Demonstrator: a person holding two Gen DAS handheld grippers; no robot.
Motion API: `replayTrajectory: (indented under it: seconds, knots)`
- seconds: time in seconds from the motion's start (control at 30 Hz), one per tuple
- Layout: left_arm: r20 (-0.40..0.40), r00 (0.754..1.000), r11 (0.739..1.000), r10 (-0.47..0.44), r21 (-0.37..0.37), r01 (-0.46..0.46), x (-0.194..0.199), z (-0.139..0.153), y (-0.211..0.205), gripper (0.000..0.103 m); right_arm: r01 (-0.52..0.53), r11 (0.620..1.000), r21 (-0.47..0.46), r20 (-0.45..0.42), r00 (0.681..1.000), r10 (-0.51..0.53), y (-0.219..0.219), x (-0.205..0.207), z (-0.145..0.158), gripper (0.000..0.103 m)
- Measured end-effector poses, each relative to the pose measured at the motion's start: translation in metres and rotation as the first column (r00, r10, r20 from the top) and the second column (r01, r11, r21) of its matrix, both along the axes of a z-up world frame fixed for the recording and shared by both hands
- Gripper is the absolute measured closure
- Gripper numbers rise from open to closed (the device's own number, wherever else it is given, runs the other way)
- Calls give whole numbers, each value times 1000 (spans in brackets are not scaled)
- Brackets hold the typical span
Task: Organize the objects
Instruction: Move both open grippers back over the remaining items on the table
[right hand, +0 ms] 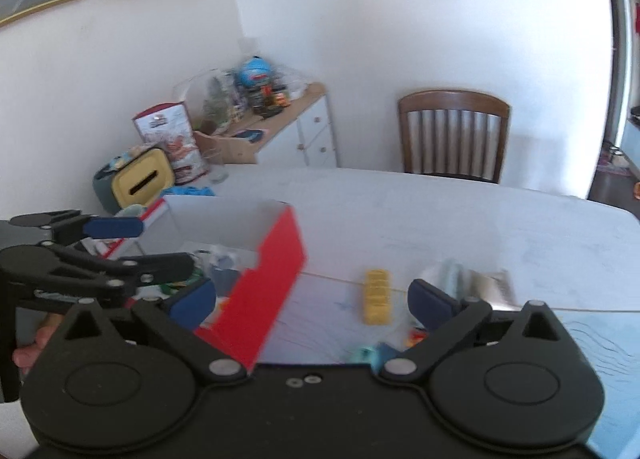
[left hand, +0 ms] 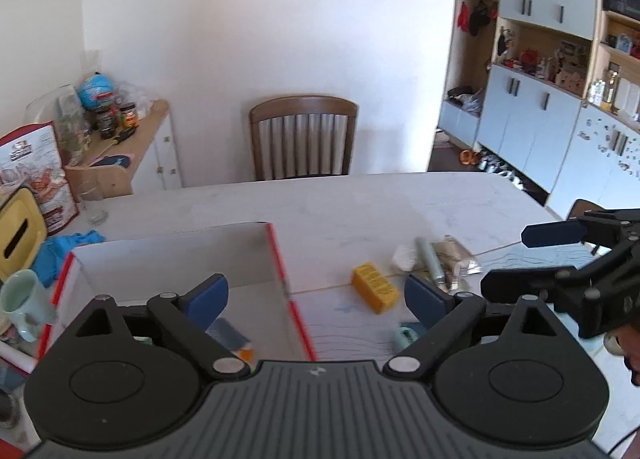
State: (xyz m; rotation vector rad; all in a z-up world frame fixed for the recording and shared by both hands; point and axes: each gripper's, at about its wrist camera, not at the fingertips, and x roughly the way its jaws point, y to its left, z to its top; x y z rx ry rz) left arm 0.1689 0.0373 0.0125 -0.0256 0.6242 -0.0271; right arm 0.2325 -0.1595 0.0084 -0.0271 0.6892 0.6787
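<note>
In the left wrist view, I see my left claw with its blue pads spread wide and nothing between them. Under its left pad stands the open box, white inside with red edges, on the pale worktop; some small things lie in it, but they are too hidden to name. Right of the box, apart from it, the yellow block lies on the worktop, and a little further right is a small heap with a grey-green tube and silvery packets. The right claw comes in from the right edge, also wide open and empty. In the right wrist view, my right claw is open wide and holds nothing. The box shows its red outer wall at the left, the yellow block lies just right of it between my pads, and the blurred packets are behind the right pad. The left claw stands over the box, open.
</note>
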Motion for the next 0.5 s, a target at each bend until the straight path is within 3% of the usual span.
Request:
replayTrajectory:
  seconds: [0.5]
  knots:
    - [-23,995,994,-98,-44,97,6,-32,-81,6,125,991,-45,-25,992,-127,-95,23,-29,1]
